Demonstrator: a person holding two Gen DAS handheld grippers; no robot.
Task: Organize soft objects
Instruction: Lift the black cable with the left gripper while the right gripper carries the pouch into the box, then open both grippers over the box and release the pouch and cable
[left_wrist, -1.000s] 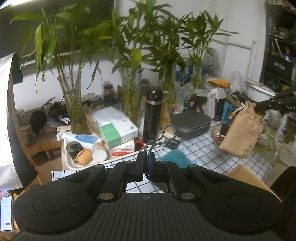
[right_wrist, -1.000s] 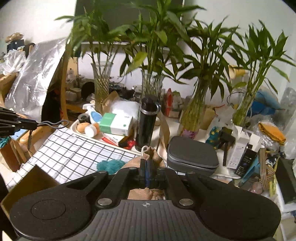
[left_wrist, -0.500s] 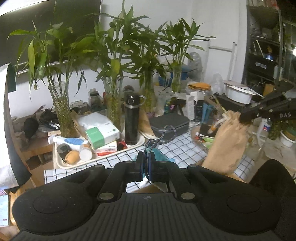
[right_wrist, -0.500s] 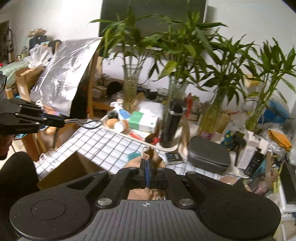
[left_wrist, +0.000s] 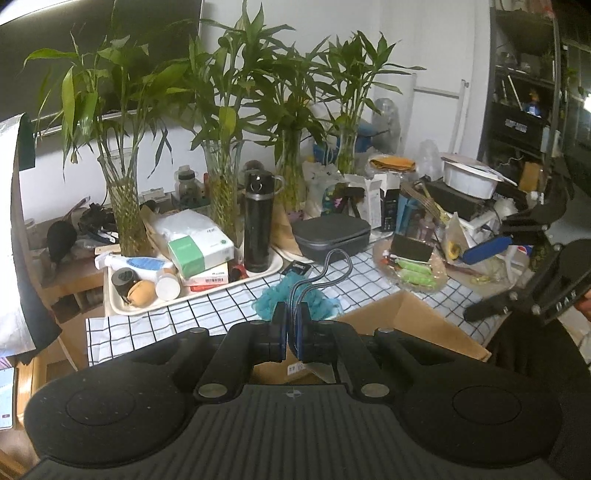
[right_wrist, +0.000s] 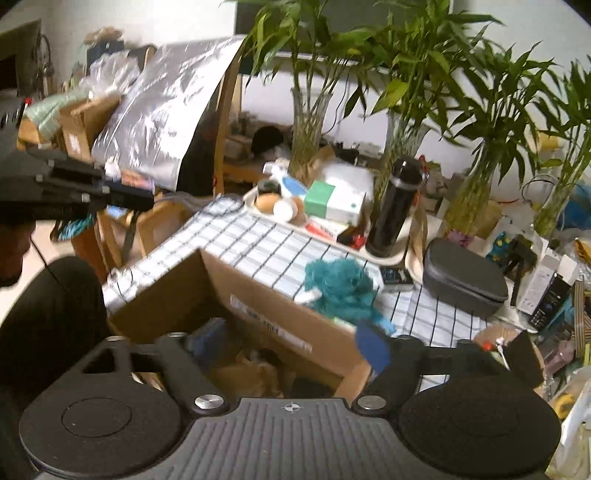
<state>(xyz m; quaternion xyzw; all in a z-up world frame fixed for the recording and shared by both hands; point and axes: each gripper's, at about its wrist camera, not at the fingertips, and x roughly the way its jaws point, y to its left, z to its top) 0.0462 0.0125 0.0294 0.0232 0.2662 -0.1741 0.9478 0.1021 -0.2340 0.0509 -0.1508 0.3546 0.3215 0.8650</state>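
Far left of the table, a white tray (left_wrist: 110, 295) holds a spray bottle (left_wrist: 136, 263), tan pouch (left_wrist: 141, 292) and a green-and-white box (left_wrist: 199, 251), with a black flask (left_wrist: 258, 221) upright at the tray's right end and bamboo vases (left_wrist: 125, 206) behind. The left gripper (left_wrist: 291, 334) has its fingers (left_wrist: 277, 332) pressed shut on a thin dark wire hook (left_wrist: 325, 266) that loops up from between the pads. Just past the fingertips lies a teal fluffy thing (left_wrist: 280, 295) on the checked tablecloth (left_wrist: 221, 306), not touched by either gripper. Right of it, the open cardboard box (left_wrist: 417, 321) sits at the table's near edge, partly hidden by the gripper body. A grey zip case (left_wrist: 332, 236) rests further back, and a glass dish (left_wrist: 410, 269) with green packets sits to the right of that. At the far right of the left wrist view the right gripper (left_wrist: 491, 280) hangs over the box side, jaws opening, nothing between them. In the right wrist view its fingers (right_wrist: 373, 345) stand wide apart directly above the box (right_wrist: 258, 306) opening. A tan drawstring bag (right_wrist: 247, 376) lies down inside the box among dark items, below and between the fingers, clear of both pads. The teal thing (right_wrist: 340, 288) lies beyond the box's far wall, near the right fingertip but apart from it. Image is motion-blurred, so the box contents are hard to read.
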